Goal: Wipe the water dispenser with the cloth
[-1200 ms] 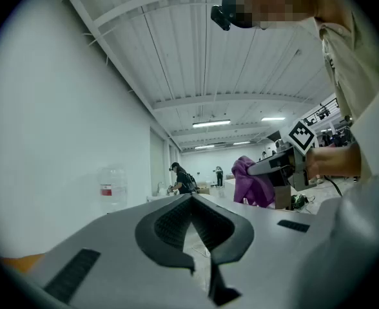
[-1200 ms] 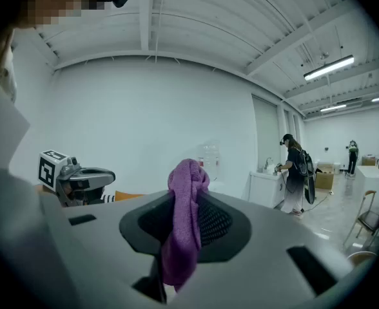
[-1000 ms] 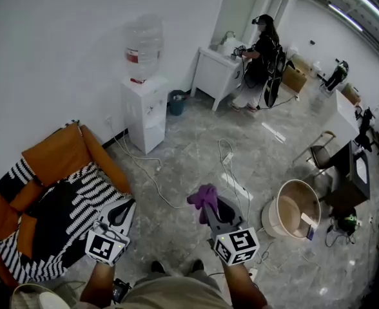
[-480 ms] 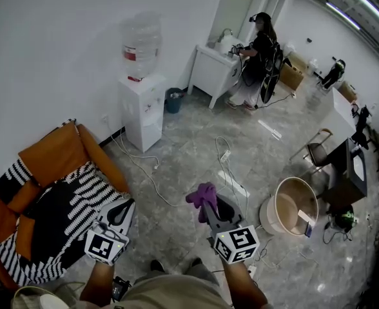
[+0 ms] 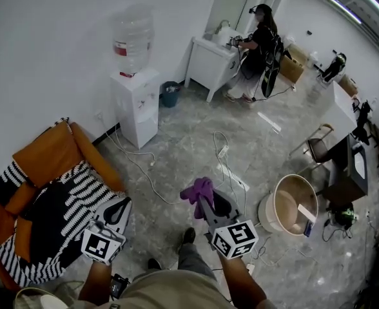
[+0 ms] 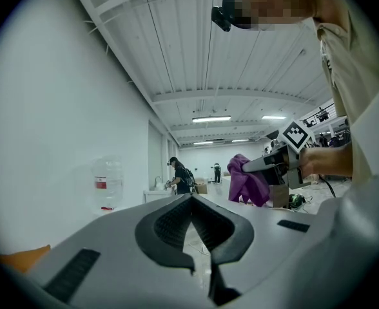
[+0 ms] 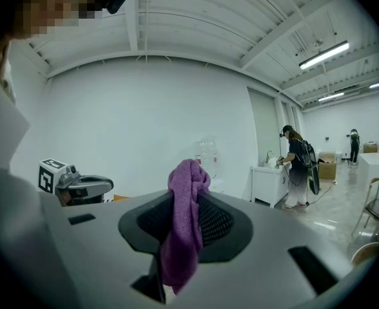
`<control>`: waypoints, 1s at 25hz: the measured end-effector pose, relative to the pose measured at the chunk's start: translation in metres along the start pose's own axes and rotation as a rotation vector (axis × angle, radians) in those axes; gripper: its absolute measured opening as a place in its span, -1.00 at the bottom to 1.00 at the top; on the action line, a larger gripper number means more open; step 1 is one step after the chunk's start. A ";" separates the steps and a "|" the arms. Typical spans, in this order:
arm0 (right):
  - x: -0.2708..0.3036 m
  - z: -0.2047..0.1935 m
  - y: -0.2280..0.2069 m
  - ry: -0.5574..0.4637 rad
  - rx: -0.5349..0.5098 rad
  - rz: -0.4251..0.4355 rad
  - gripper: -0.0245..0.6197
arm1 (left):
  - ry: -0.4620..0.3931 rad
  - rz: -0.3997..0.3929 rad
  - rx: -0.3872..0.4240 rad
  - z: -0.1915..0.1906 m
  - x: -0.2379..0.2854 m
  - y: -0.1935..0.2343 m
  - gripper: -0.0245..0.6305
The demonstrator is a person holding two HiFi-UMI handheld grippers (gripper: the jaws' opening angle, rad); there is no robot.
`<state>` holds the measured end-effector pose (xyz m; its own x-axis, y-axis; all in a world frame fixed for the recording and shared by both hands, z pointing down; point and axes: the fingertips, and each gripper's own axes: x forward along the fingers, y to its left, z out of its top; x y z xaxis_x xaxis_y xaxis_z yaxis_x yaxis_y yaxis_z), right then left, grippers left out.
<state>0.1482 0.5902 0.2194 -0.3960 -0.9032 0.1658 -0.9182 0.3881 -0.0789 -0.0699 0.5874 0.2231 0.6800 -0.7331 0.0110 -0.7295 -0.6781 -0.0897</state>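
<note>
The crumpled purple cloth sits just below centre of the head view, clenched in the right gripper; its long axis runs along the jaws, the bunched end poking past the tips toward the upper left, the tail trailing back between the pads. The white water dispenser, 1 clear bottle on top, stands upright against the wall at upper left, well apart from the cloth; the left gripper, lower left, has its jaws closed together on nothing, beside an orange armchair draped with a black-and-white striped throw.
</note>
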 end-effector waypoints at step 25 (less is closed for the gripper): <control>0.160 0.033 -0.251 0.010 0.050 0.205 -0.61 | 0.073 0.197 0.043 0.021 0.267 0.011 -0.87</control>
<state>0.3158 0.3416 0.2331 -0.5744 -0.8045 0.1511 -0.8173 0.5534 -0.1606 0.1051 0.3857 0.2042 0.5162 -0.8542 0.0614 -0.8429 -0.5195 -0.1400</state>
